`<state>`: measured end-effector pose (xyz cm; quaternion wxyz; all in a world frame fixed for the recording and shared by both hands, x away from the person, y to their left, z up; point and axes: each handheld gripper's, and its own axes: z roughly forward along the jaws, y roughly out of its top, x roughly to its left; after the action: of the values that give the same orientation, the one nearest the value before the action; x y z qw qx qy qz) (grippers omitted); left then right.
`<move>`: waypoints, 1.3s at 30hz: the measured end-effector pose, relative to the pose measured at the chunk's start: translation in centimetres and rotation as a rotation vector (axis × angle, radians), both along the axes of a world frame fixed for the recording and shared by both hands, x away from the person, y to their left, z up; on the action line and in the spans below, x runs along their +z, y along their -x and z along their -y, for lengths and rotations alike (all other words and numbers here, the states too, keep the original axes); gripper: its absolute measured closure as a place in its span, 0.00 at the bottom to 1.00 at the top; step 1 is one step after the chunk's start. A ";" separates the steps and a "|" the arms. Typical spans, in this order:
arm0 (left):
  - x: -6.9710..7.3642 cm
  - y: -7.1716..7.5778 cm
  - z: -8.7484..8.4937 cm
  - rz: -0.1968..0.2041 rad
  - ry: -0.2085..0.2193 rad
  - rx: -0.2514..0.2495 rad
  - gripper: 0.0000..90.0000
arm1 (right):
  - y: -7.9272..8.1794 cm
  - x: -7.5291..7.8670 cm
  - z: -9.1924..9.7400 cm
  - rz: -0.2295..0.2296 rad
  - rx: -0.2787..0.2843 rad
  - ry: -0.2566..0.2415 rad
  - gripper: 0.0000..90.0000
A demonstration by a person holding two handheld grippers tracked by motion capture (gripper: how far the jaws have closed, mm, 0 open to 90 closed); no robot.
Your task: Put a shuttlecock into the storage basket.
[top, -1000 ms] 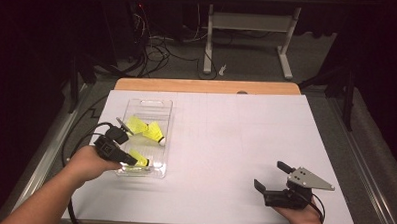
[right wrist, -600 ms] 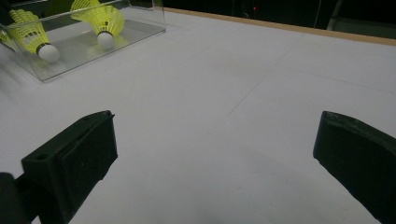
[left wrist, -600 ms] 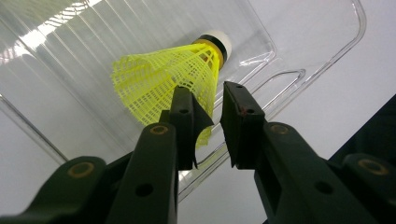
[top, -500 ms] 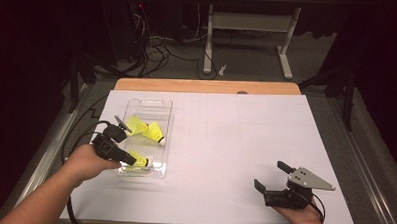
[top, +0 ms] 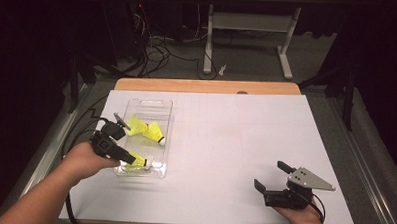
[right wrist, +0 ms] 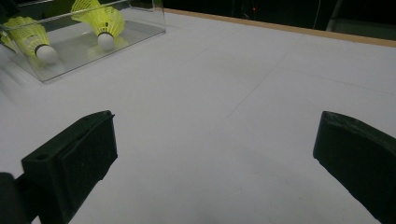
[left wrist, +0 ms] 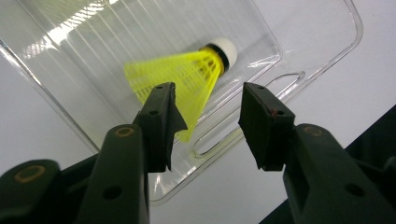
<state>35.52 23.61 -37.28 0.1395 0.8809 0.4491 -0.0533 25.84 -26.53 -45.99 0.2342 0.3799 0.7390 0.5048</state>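
While the left gripper [left wrist: 205, 126] has just been opening its jaws, the yellow shuttlecock [left wrist: 180, 77] seems to lie loose just past them in the clear tray [left wrist: 322, 42], cork end pointing away.

Near yellow shuttlecock [top: 137, 161] partly hidden behind the left gripper [top: 116, 139] in the high view, clear tray [left wrist: 322, 56] cut off at left gripper view's top edge, right hand [top: 303, 220] cropped at bottom.

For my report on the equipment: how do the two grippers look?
Both are black. The left gripper has flat rectangular jaws on thick arms with brass-coloured rivets, and a black cable trails from it. The right gripper carries a grey three-cornered plate.
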 end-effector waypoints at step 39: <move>1.9 0.2 1.4 0.094 -0.057 0.001 0.23 | 0.0 0.1 0.0 0.003 0.003 0.001 0.00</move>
<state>35.36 22.19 -35.35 0.1353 0.8859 0.4437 0.0010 25.81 -26.51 -45.91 0.2346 0.3778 0.7394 0.5055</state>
